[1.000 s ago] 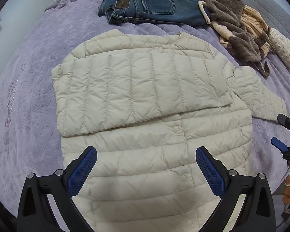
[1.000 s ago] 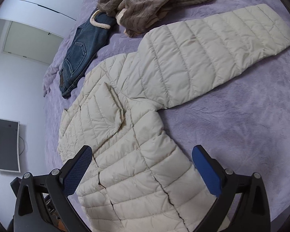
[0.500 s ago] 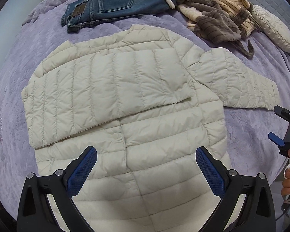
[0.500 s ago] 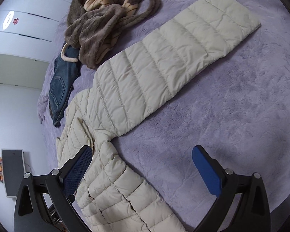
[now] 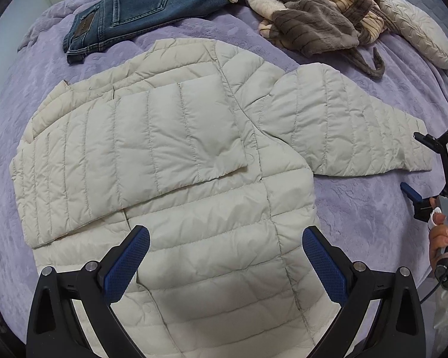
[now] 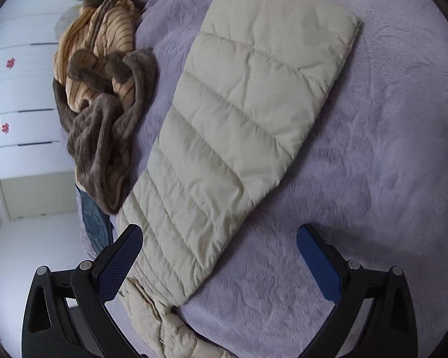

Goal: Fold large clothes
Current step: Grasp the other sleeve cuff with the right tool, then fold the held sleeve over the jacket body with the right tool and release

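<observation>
A cream quilted puffer jacket (image 5: 200, 197) lies flat on the purple bedspread (image 5: 358, 208). One sleeve is folded across its chest (image 5: 134, 155); the other sleeve (image 5: 343, 131) stretches out to the right. My left gripper (image 5: 224, 262) hovers open over the jacket's lower body, holding nothing. In the right wrist view the outstretched sleeve (image 6: 239, 125) fills the middle, its cuff at the far end. My right gripper (image 6: 219, 256) is open just above the sleeve's upper part, empty. The right gripper (image 5: 433, 173) also shows at the right edge of the left wrist view, by the cuff, held by a hand.
Blue jeans (image 5: 140, 9) lie at the far side of the bed. A brown and tan striped fleece robe (image 5: 313, 15) is heaped beside them, its pile (image 6: 104, 95) also left of the sleeve. A cream quilted pillow (image 5: 418, 29) sits far right. White wardrobe doors (image 6: 21, 95) stand beyond.
Both grippers swung to the right. The outstretched sleeve came fully into the left wrist view. The right gripper moved along that sleeve towards its cuff. Both stayed open.
</observation>
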### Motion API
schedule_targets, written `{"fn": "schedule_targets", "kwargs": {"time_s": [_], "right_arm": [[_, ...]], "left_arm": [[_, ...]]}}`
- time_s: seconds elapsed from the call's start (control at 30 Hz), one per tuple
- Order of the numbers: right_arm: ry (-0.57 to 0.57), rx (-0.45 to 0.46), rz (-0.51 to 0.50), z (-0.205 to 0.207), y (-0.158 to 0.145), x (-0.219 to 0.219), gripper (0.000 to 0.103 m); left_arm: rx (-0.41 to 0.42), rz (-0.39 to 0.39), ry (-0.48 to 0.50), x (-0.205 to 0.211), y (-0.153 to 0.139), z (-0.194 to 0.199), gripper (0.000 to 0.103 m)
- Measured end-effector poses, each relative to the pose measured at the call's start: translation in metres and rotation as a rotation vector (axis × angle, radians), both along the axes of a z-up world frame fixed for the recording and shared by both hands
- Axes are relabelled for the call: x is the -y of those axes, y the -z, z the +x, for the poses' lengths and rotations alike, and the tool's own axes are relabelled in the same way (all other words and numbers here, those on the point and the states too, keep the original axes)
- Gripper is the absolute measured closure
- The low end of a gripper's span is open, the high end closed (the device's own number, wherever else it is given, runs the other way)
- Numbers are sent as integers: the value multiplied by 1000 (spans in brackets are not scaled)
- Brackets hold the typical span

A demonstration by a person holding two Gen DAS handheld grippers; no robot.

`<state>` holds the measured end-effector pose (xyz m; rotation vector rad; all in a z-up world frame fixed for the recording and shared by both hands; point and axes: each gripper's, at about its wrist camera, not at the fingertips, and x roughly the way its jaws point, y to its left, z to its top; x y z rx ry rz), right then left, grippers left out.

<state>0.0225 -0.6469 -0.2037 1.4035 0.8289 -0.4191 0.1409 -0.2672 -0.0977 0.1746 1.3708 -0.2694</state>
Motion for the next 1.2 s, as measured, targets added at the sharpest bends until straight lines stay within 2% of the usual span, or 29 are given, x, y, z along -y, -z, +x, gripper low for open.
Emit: {"fn": "schedule_targets", "kwargs": {"time_s": [0.2, 0.27, 0.3, 0.33, 0.37, 0.4, 0.43, 0.5, 0.63, 0.87, 1.07, 1.2], "right_arm": [[72, 102, 84, 15, 20, 20, 1], [94, 146, 107, 17, 20, 22, 2], [103, 168, 122, 17, 19, 22, 7], [110, 184, 138, 18, 20, 23, 21], [113, 191, 152, 18, 21, 24, 30], [111, 196, 168, 19, 22, 24, 45], [110, 215, 185, 20, 23, 24, 67], [109, 252, 204, 22, 22, 23, 92], [83, 310, 175, 28, 3, 18, 92], [-37, 386, 88, 55, -49, -3, 92], [-175, 437, 10, 92, -91, -47, 92], [-320, 443, -88, 126, -119, -93, 92]], "left_arm": [[-8, 2, -2, 9, 6, 4, 1], [-8, 1, -3, 10, 6, 4, 1], [-8, 2, -4, 10, 6, 4, 1], [-7, 2, -5, 9, 6, 4, 1], [-6, 2, -7, 9, 6, 4, 1], [-5, 1, -8, 8, 6, 5, 1], [-3, 2, -10, 7, 5, 5, 1], [1, 2, -18, 2, 4, 5, 1], [12, 7, -41, -12, 3, 7, 1], [34, 11, -100, -48, 1, 11, 1], [77, 19, -158, -92, -4, 15, 1], [122, 22, -215, -131, -10, 22, 1]]}}
